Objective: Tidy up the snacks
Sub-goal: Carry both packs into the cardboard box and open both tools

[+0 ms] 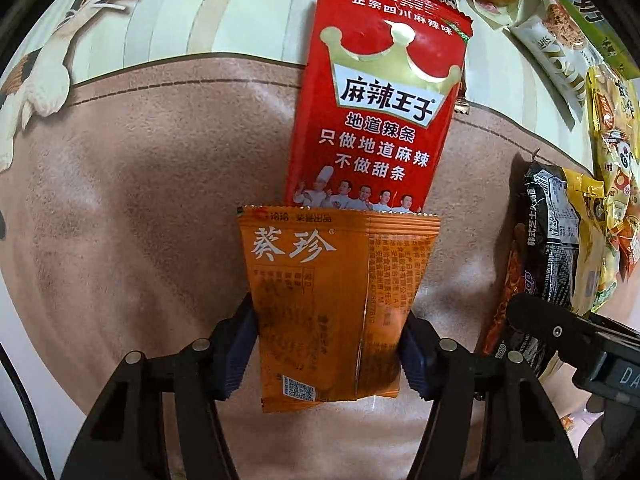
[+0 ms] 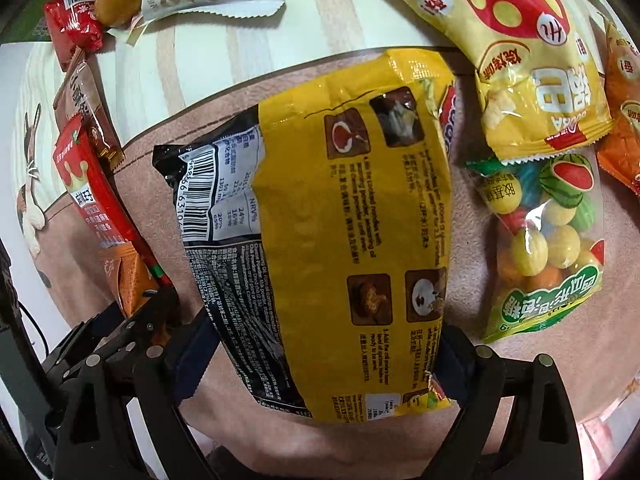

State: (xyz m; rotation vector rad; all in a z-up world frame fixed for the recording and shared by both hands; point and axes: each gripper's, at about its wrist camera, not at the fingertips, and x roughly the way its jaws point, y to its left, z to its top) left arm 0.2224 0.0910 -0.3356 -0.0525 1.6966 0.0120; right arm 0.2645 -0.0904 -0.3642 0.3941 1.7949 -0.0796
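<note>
gripping the small orange foil sachet [image 1: 328,308] by its two long edges, the left gripper [image 1: 328,344] has its dark pads pressed against the packet's sides, jaws clenched on it. the sachet's far end touches the near end of the long red glossy spicy-strip packet [image 1: 380,104], which lies on the brown suede-like mat [image 1: 140,200]. it looks light, thin and crinkly, so it would likely bend or slide if pinched only at a corner; a hold across the middle seems safer.

to the right of the red packet, the right gripper [image 2: 324,364] grasps the large yellow-and-black plastic noodle bag [image 2: 320,232] across its near end. that bag seems bulkier, with brittle contents, and slippery film. just beyond it lie the yellow panda-print snack bag [image 2: 528,64] and the clear bag of fruit-shaped gum balls [image 2: 548,240].
</note>
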